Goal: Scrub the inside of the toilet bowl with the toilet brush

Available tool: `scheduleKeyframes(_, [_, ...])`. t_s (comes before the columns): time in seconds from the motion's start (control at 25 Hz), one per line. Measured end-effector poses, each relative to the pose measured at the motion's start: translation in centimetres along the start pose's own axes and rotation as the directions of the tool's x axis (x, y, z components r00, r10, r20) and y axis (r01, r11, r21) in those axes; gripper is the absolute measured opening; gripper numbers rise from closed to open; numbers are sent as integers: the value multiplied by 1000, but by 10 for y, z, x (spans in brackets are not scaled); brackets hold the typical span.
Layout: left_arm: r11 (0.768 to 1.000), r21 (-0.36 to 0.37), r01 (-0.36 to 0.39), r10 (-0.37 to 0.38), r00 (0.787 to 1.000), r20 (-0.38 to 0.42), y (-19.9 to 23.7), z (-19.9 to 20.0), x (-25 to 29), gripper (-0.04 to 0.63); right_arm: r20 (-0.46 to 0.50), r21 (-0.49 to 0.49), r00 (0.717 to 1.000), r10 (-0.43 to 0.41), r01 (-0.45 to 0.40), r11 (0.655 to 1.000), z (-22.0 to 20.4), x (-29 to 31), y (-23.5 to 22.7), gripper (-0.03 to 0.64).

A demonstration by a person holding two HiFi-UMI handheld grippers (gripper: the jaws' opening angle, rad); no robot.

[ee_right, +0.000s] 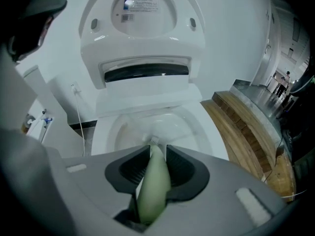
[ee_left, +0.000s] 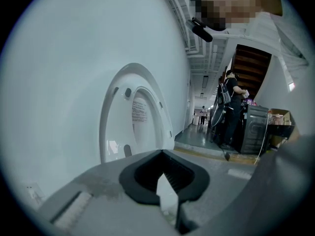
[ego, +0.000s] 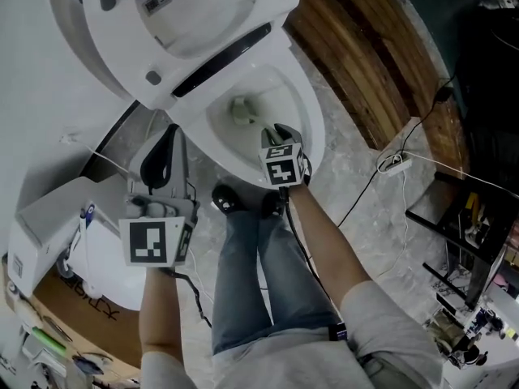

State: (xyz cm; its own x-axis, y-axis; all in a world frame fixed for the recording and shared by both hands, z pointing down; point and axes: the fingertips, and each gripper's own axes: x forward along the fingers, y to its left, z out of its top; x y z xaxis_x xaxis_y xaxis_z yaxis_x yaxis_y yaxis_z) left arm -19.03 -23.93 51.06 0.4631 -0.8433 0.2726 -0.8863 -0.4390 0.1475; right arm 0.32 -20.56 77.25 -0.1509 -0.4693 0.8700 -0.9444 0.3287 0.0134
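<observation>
- Legs (ego: 258, 278) in jeans fill the lower middle of the head view, with a forearm on each side reaching up to a gripper.
- Left gripper (ego: 168, 138) is at lower left, beside the bowl and outside it. In the left gripper view (ee_left: 162, 154) its dark pads meet at the tips with only a thin pale slit below them and nothing between them.
- Right gripper (ego: 280, 130) sits at the centre of the head view, over the near rim of the bowl (ego: 313, 132). In the right gripper view (ee_right: 157, 149) its jaws pinch the pale green handle of the brush (ee_right: 153, 186).
- The brush runs forward and down into the bowl (ee_right: 199, 127). Its head (ego: 242, 112) lies low inside, near the middle of the basin.
- The lid (ego: 81, 23) stands raised behind the bowl at upper left of the head view. It fills the top centre of the right gripper view (ee_right: 142, 28) and shows edge-on at left of the left gripper view (ee_left: 110, 117).
- A cardboard box (ego: 73, 314) sits at the lower left corner.
- A curved wooden step (ego: 365, 71) runs along the upper right, beside the bowl (ee_right: 241, 127).
- A cable (ego: 395, 164) trails over the floor at right.
- People (ee_left: 231, 107) stand far off at right of the left gripper view.
</observation>
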Motion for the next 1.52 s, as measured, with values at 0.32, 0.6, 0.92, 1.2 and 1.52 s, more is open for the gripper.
scheduleKeyframes(0.32, [999, -1, 46, -46, 999, 15, -15, 7, 7, 5, 13, 43, 999, 30, -31, 999, -12, -17, 14, 103])
scheduleKeyframes(0.6, [997, 1, 81, -81, 996, 24, -46, 12, 1, 5, 107, 81, 994, 14, -23, 996, -13, -56, 6, 103])
scheduleKeyframes(0.92, [994, 16, 106, -107, 993, 44, -86, 37, -26, 5, 183, 141, 983, -28, 1, 990, -18, -129, -2, 104])
scheduleKeyframes(1.2, [995, 36, 90, -93, 992, 85, -114, 77, -64, 5, 249, 188, 966, -72, 25, 982, -18, -205, -18, 104])
scheduleKeyframes(1.52, [997, 62, 51, -58, 991, 121, -137, 127, -105, 5, 338, 170, 937, -83, 26, 985, -6, -295, -20, 106])
